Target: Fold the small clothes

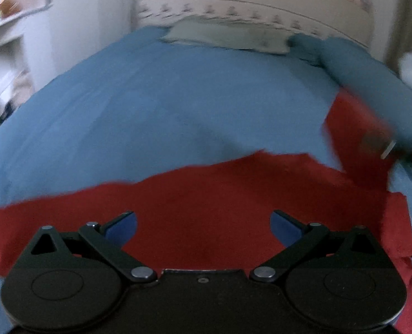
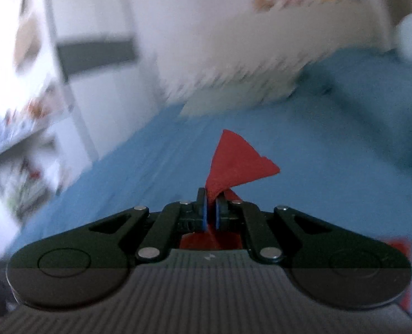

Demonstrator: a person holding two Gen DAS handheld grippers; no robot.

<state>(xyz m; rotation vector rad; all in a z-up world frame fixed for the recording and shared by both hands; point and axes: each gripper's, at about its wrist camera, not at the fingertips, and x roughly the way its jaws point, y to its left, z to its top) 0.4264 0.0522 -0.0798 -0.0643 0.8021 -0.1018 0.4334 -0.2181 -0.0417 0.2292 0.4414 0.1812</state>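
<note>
- Hovering over a red cloth (image 1: 206, 194), the left gripper (image 1: 203, 224) has its blue-padded fingers (image 1: 122, 226) spread wide, gripping nothing.
- The cloth lies on a blue bedsheet (image 1: 150, 105), directly beneath and ahead of that gripper.
- The right gripper (image 2: 211, 211) is clenched on a corner of the cloth (image 2: 236, 161), which sticks up beyond its fingertips.
- A grey pillow (image 1: 228, 34) lies far ahead, by the headboard (image 1: 247, 2).

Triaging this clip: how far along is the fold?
Early. Done: the red cloth lies spread on the blue sheet. In hand: the right claw is shut on a corner of it and holds that corner raised; the left claw is open above the cloth. Left: no finished fold visible yet.
</note>
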